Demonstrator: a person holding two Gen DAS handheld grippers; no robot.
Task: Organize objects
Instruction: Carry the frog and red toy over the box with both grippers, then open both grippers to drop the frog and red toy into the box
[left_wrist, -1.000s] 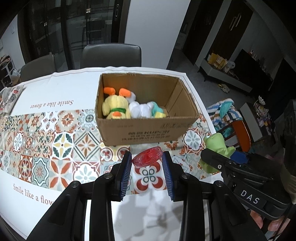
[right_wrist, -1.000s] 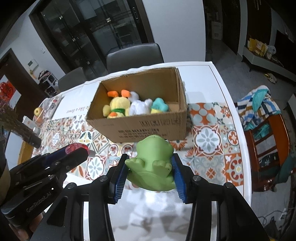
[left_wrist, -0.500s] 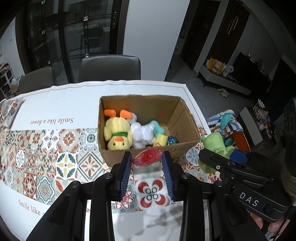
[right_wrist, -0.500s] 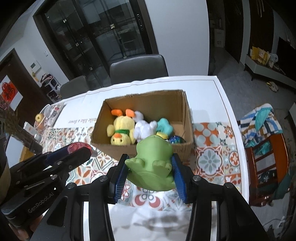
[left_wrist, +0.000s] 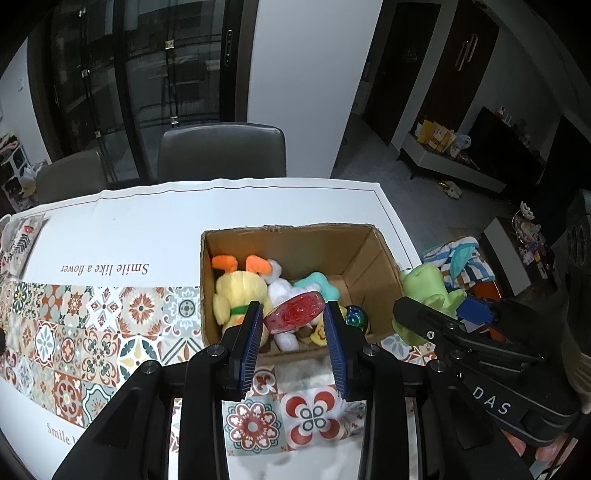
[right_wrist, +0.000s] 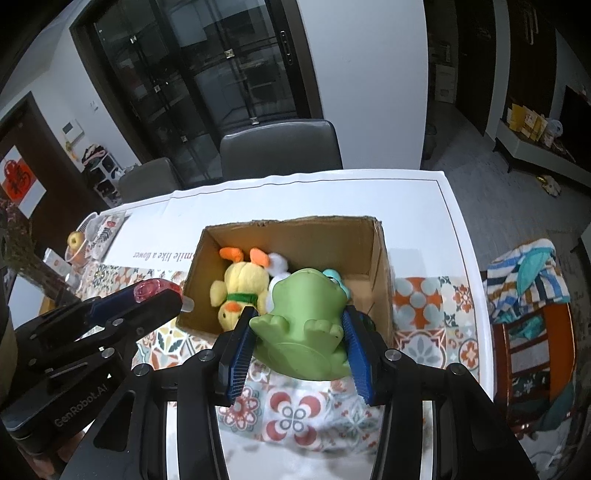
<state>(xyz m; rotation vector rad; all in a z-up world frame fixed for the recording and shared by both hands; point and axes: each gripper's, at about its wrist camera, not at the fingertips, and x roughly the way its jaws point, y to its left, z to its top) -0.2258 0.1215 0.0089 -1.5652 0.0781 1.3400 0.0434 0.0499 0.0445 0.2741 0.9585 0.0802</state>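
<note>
1. Patterned tablecloth (left_wrist: 92, 332) is sliding lower in both wrist views than half a second ago, since both grippers are rising and travelling forward over the table.
2. Next in size, the cardboard box (left_wrist: 373, 254) is now sitting right under both loads, with its plush toys, the yellow duck (right_wrist: 240, 288) among them, showing more fully than before.
3. On the right, the right gripper (right_wrist: 299, 343) is keeping its blue pads clamped on the green frog toy (right_wrist: 306, 314), now hanging over the box's near wall.
4. Smallest, the left gripper (left_wrist: 295, 332) is staying pinched on the red disc (left_wrist: 295, 315), above the box's near-side contents.
5. Judging from this, both releases are becoming possible; the carry looks nearly finished.
</note>
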